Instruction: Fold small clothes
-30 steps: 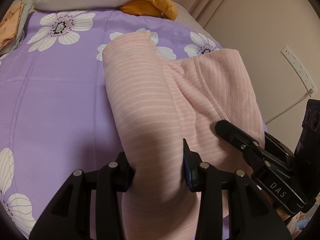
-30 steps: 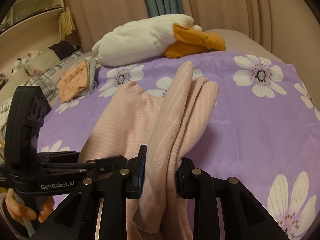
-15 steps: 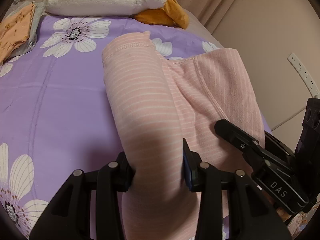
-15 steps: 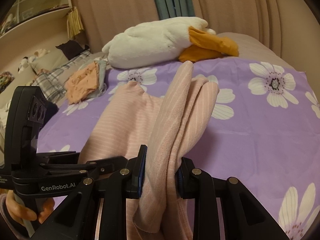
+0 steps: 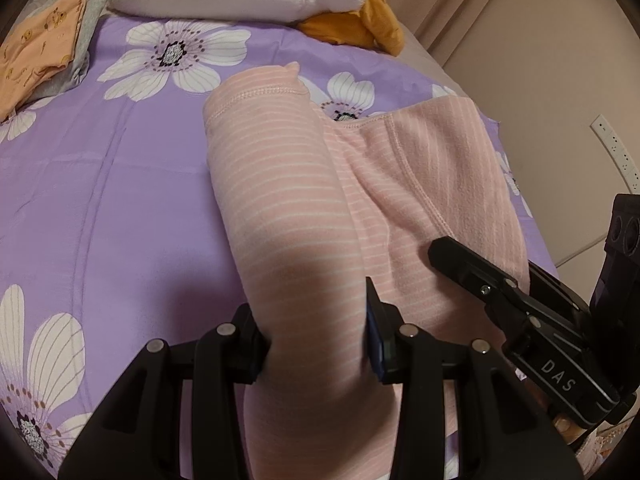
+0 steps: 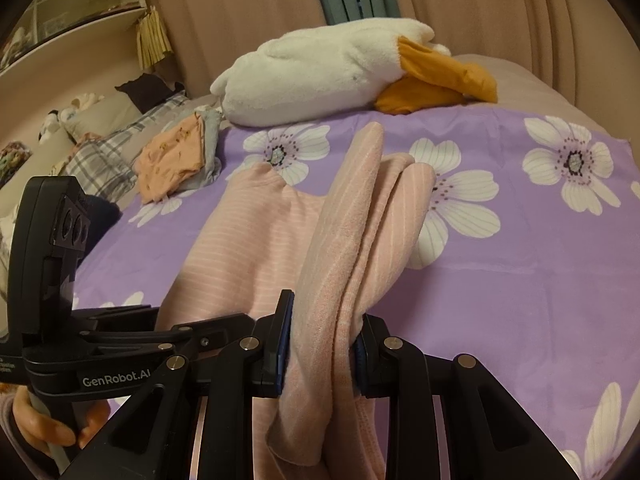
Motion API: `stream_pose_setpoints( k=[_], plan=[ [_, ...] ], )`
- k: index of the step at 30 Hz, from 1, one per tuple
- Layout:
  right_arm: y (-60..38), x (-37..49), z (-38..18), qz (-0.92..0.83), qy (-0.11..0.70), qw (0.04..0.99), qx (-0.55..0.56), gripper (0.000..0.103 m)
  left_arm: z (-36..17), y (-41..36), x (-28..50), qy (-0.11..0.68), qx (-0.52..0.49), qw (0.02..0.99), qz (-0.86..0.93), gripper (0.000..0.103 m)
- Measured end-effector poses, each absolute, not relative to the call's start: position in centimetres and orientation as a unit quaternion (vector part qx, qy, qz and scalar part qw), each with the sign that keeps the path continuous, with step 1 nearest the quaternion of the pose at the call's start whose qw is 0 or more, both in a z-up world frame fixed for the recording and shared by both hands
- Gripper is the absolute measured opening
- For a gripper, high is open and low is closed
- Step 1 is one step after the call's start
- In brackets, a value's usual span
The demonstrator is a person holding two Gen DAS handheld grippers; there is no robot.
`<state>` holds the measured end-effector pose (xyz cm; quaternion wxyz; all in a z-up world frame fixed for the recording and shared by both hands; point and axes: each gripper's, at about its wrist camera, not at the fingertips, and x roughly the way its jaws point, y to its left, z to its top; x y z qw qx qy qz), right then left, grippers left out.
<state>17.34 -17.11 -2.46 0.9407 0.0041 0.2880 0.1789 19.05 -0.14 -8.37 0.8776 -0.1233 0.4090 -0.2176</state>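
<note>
while still clamped, pink garment carried forward

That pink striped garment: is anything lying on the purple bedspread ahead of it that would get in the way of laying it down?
Nothing visible does. Both grippers already clamp the pink garment, and the purple bedspread ahead lies bare.

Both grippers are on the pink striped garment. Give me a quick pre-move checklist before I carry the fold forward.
1. Left gripper shut on the pink garment: ok.
2. Right gripper shut on bunched layers of it: ok.
3. Grippers apart, not touching: ok.
4. Garment's far end resting on the purple bedsheet: ok.
5. Sheet beyond the garment free up to the plush toy: ok.
6. Layers lined up inside the right grip: cannot tell.
</note>
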Motion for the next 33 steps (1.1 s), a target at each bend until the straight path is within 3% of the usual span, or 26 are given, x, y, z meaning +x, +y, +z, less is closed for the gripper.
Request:
stream_pose_setpoints(
  k=[33],
  plan=[
    [-19.7, 20.9, -7.3, 0.16, 0.382, 0.907, 0.079, 0.028, -10.7, -0.9, 20.6, 0.444, -0.106, 0.867, -0.201, 0.045]
  ],
)
